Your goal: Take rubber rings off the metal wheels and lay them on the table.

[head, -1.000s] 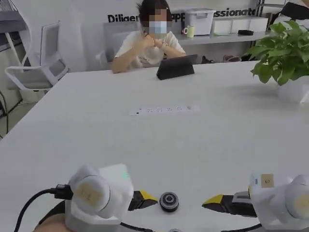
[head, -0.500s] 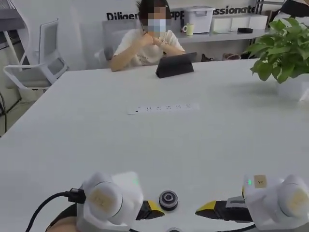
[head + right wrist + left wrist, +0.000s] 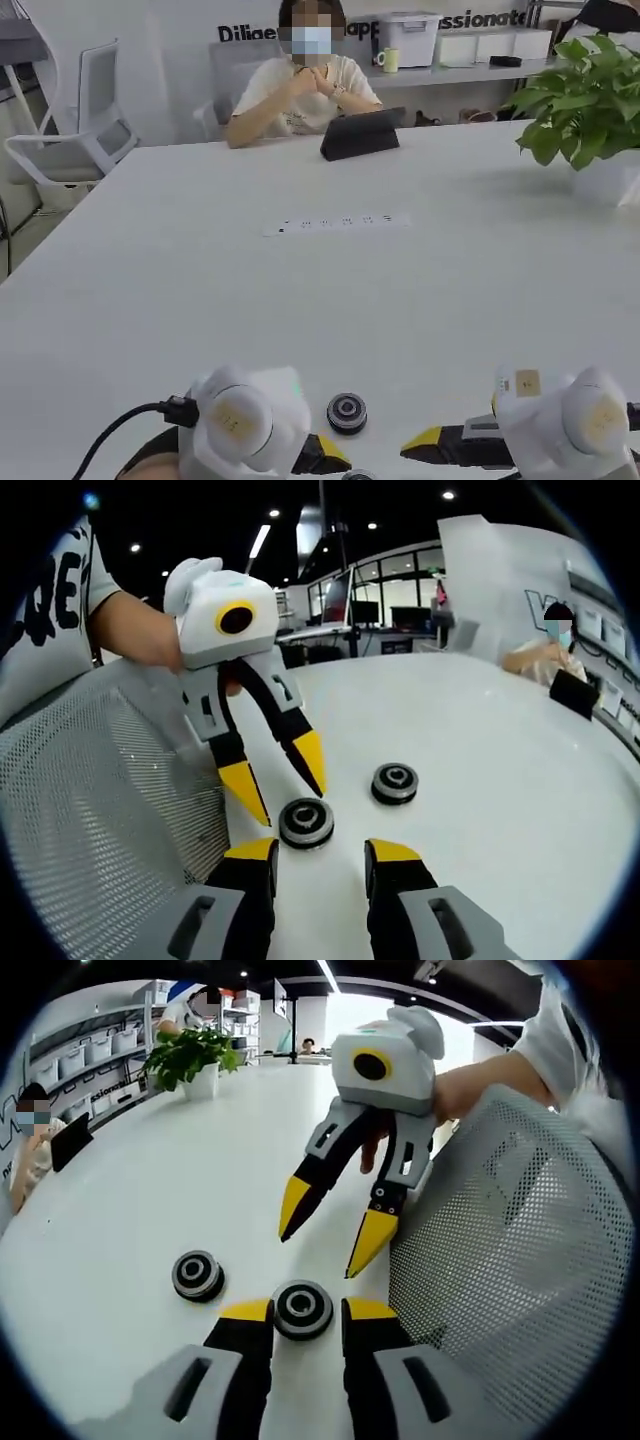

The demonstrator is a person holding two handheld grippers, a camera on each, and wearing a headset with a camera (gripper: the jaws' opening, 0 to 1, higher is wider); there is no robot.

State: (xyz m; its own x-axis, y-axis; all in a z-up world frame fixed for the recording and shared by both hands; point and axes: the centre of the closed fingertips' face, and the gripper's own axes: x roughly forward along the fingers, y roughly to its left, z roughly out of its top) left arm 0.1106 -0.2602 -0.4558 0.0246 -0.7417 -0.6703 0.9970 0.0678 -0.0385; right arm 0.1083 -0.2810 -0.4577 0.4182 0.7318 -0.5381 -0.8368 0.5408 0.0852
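A rubber-ringed metal wheel (image 3: pixel 303 1308) lies on the white table (image 3: pixel 400 300) between the parted jaws of the left gripper (image 3: pixel 290 805), which flank it without clamping, a sliver of gap showing on one side. A second wheel (image 3: pixel 198 1275) lies just beside it, free. The right gripper (image 3: pixel 320 1252) faces them nearby, jaws spread and empty. A seated person (image 3: pixel 300 90), a tablet (image 3: pixel 362 135) and a potted plant (image 3: pixel 585 95) line the far end.

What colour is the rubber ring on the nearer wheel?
Black rubber ring, clearest in the left gripper view.
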